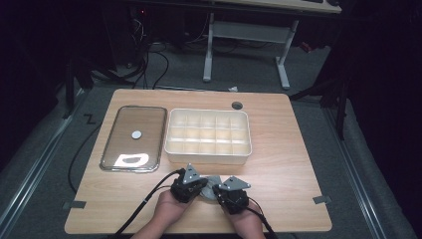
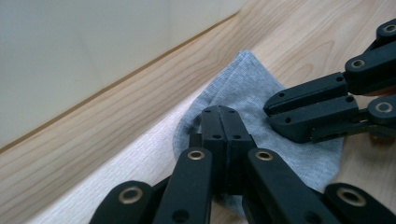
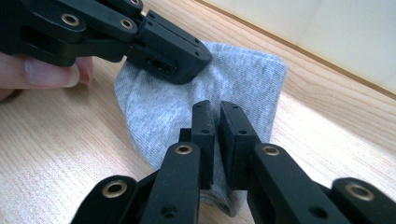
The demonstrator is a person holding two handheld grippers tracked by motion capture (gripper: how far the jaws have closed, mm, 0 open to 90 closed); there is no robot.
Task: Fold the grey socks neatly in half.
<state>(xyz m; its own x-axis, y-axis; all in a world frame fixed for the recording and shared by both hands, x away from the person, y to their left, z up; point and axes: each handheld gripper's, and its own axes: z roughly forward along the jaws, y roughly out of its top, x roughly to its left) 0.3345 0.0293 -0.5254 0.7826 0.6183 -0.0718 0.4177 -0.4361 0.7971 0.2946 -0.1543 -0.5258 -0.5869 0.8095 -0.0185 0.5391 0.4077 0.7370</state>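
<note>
Both grippers are down at the near edge of the table point(image 1: 288, 149), roughly six o'clock in the high view, meeting over a small grey folded cloth point(image 1: 213, 181). The cloth lies flat on the wood just in front of the white divided box point(image 1: 208, 137), which sits at twelve o'clock from it. The left gripper point(image 2: 219, 112) comes in from seven o'clock, its jaws pressed tight together, tips resting on the cloth point(image 2: 243, 88). The right gripper point(image 3: 217, 109) arrives from five o'clock, and a thin slit shows between its jaws; whether fabric is pinched in there, I cannot tell. Its tips sit over the cloth point(image 3: 233, 74) too. Off at ten o'clock lies the clear lid point(image 1: 133, 138), flat on the table beside the box.
</note>
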